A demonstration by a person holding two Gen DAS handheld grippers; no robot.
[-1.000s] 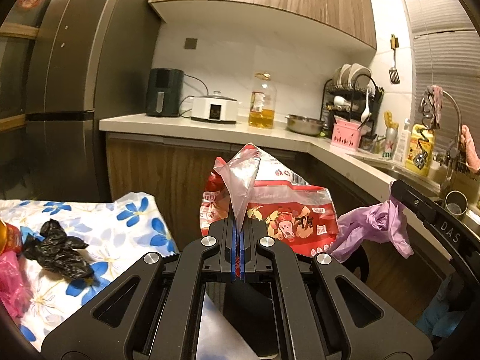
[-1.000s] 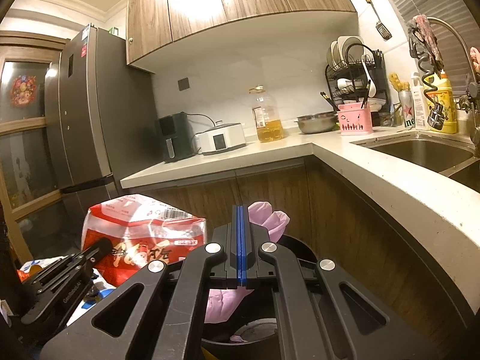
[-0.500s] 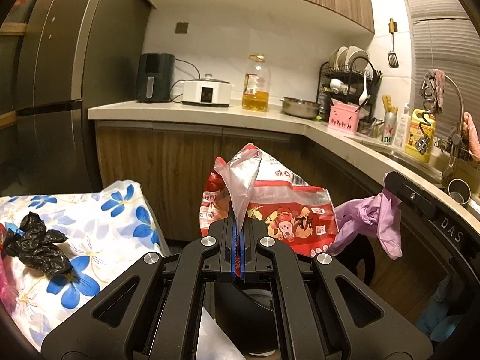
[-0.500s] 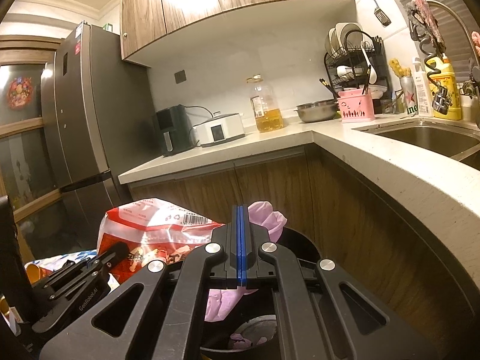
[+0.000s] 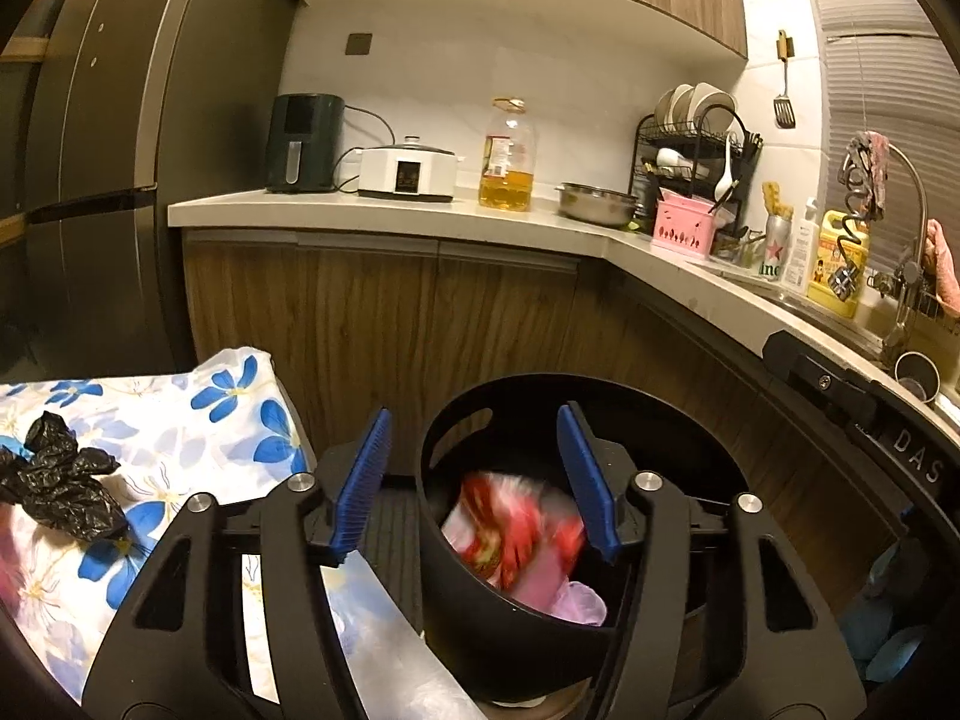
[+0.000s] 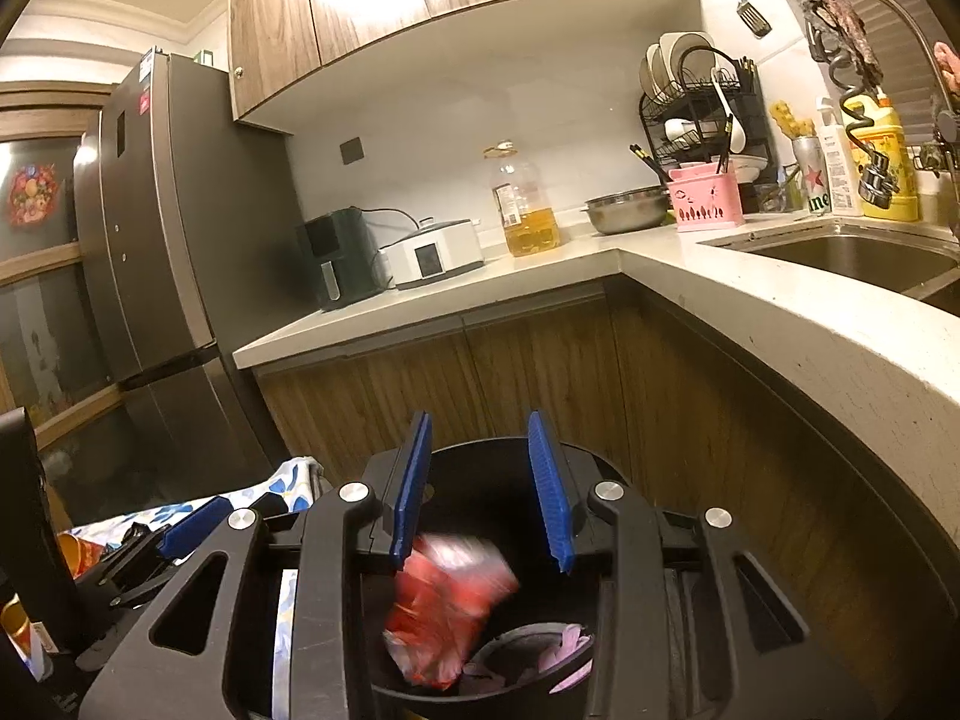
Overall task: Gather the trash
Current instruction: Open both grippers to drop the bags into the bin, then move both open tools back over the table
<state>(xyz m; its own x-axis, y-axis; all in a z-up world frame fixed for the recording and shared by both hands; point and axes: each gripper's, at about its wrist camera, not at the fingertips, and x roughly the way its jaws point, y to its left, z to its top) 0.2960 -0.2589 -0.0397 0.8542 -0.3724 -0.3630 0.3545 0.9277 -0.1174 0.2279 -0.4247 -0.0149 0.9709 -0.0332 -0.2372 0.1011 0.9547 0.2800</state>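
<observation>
Left wrist view: left gripper (image 5: 474,474) and right gripper (image 6: 480,492), both jaws spread and empty, above black trash bin (image 5: 468,612) holding blurred red snack bag (image 5: 510,528) at lower centre; crumpled black plastic bag (image 5: 57,489) at frame left, nearer left gripper.

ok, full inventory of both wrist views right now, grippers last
snack bag: 1, red and white, blurred, inside the bin
glove: 1, pale purple, at the bin's bottom
trash bin: 1, black, on the floor by the cabinets
crumpled bag: 1, black, on the tablecloth
tablecloth: 1, white with blue flowers, left of the bin
air fryer: 1, dark, on the counter by the fridge
cooker: 1, white, beside the air fryer
oil bottle: 1, clear with yellow oil, mid counter
metal bowl: 1, steel, right of the oil
left gripper: open, above the bin
right gripper: open, above the bin
</observation>
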